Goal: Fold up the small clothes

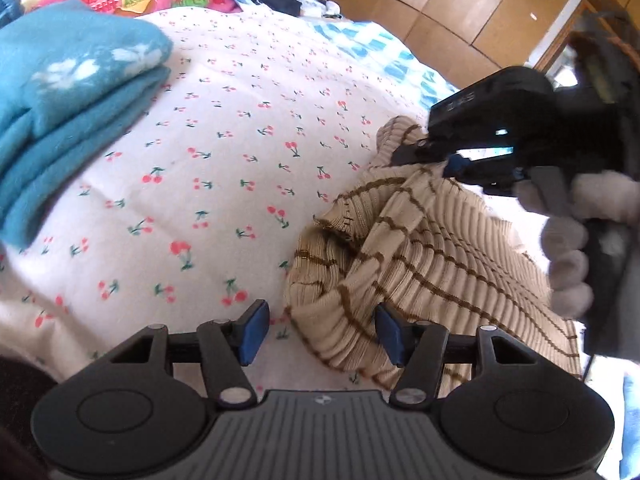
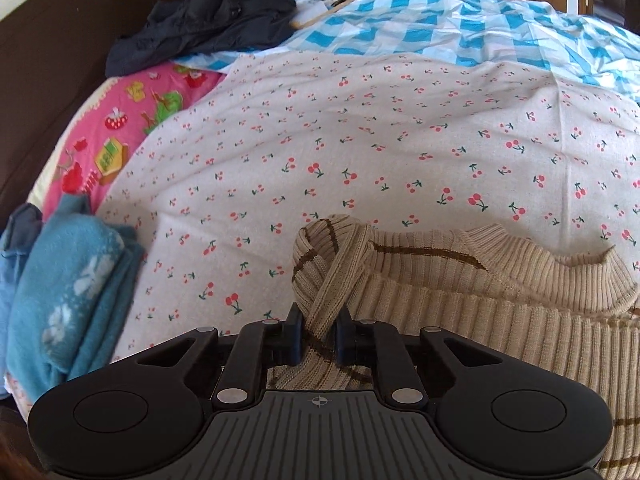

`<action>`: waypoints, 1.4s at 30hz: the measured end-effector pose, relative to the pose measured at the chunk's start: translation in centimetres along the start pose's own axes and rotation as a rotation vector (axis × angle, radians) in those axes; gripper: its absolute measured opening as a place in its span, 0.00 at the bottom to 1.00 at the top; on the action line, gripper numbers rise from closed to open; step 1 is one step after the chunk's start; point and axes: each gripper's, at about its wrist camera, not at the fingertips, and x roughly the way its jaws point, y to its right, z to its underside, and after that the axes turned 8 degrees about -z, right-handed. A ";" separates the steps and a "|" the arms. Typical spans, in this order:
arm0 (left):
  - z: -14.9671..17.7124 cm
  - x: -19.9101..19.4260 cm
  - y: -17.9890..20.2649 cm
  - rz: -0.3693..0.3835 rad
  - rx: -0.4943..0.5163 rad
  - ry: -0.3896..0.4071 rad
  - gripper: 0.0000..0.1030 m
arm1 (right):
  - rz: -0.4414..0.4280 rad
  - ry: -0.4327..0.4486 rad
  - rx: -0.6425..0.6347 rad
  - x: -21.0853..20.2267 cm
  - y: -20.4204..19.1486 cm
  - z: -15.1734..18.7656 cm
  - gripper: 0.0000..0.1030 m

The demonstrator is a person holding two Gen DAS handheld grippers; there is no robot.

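Note:
A beige ribbed sweater (image 1: 420,248) with thin brown stripes lies crumpled on the cherry-print bed sheet (image 1: 220,160). My right gripper (image 1: 404,154), held by a gloved hand (image 1: 568,272), is shut on a raised fold at the sweater's far edge. In the right wrist view the sweater (image 2: 480,312) spreads to the right, and a twisted strip of it is pinched between the pads of the right gripper (image 2: 320,340). My left gripper (image 1: 322,332) is open at the sweater's near left edge; the fabric lies under the gap and its pads do not press it.
A folded blue fleece (image 1: 72,120) (image 2: 68,292) sits at the left. A pink printed pillow (image 2: 120,140) and dark clothes (image 2: 208,20) lie at the head of the bed. A blue checked sheet (image 2: 460,28) covers the far side. Wooden cabinets (image 1: 460,12) stand beyond.

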 end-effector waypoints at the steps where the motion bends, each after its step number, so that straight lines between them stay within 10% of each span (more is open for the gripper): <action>1: 0.0 0.0 0.3 -0.003 0.017 0.002 0.43 | -0.014 0.010 0.014 -0.6 0.4 0.1 0.13; 4: -0.2 -0.9 1.6 0.015 0.080 0.037 0.24 | -0.059 0.053 0.064 -2.6 1.9 0.4 0.13; 18: 3.9 -5.8 16.2 0.316 0.529 0.097 0.21 | -0.197 0.386 0.538 -15.2 20.6 9.4 0.13; 25: 8.6 -2.3 20.7 0.260 0.719 -0.027 0.21 | -0.265 0.352 0.757 -13.4 28.1 13.8 0.12; 36: 10.3 -3.3 23.4 0.209 0.773 -0.006 0.21 | -0.334 0.333 0.678 -13.2 27.5 13.3 0.39; 42: 10.6 -3.4 24.2 0.199 0.794 0.000 0.21 | -0.317 0.364 0.720 -13.6 27.8 13.5 0.16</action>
